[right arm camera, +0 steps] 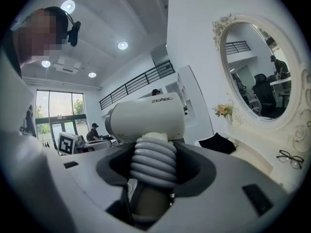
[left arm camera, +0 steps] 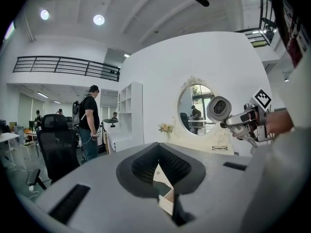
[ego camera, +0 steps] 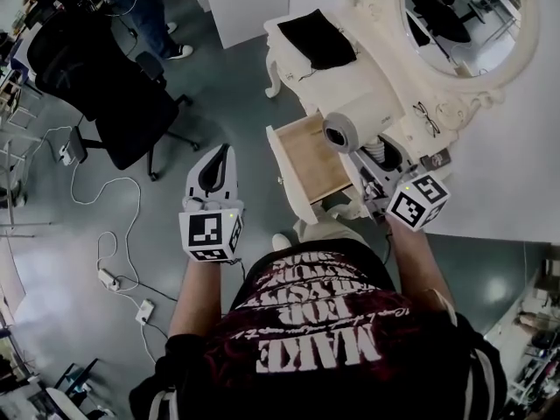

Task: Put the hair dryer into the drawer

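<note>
Between right gripper (right arm camera: 153, 165) jaws, hair dryer (right arm camera: 146, 118)

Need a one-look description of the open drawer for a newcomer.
Find the white dressing table with the oval mirror. One drawer is pulled out of its front towards the person, just below the hair dryer held in the right gripper. It is the only open one, pale wood inside against white furniture.

right gripper (right arm camera: 153, 165) is clamped on the white hair dryer (right arm camera: 146, 116) by its ribbed handle, oval mirror (right arm camera: 255, 67) at 2 o'clock, glasses (right arm camera: 290, 158) at 4.
</note>
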Available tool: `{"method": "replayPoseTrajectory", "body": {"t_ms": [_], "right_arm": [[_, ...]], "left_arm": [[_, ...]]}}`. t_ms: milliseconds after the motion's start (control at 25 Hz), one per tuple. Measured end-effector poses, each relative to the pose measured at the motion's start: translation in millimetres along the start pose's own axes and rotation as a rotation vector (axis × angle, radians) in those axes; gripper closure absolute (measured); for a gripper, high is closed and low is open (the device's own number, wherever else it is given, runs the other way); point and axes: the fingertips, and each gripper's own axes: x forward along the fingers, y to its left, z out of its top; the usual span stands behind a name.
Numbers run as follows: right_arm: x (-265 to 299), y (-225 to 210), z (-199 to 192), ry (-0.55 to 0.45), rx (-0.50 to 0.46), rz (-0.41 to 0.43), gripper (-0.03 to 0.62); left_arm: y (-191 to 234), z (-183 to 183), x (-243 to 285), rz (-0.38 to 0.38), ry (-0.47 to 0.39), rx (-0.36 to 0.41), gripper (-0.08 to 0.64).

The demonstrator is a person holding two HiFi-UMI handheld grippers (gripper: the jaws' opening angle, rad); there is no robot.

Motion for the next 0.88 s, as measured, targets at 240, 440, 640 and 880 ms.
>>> {"method": "replayPoseTrajectory", "body": {"t_ms": [240, 440, 640, 880], "right_arm": [[26.0, -30.2, -2.8, 0.018, 0.029, 0.029, 0.362], [43.8, -53.0, 3.9, 0.032, 0.038, 0.059, 0.36], [54.7, -72.3, 6.7, 0.045, 0.049, 0.068, 0.362], [64.4, -84.1, 1.5, 0.058, 0.064, 0.078, 0.36]], "left_arm": [[7.6, -1.8, 26.6, 0.041, 0.023, 0.004, 0.555], [6.1, 12.1, 57.2, 0.053, 0.012, 0.011, 0.555], [0.3, 8.2, 75.9, 0.051, 0.035, 0.008, 0.555], [4.1, 0.3, 83.4, 0.065, 0.061, 0.01, 0.555]]}}
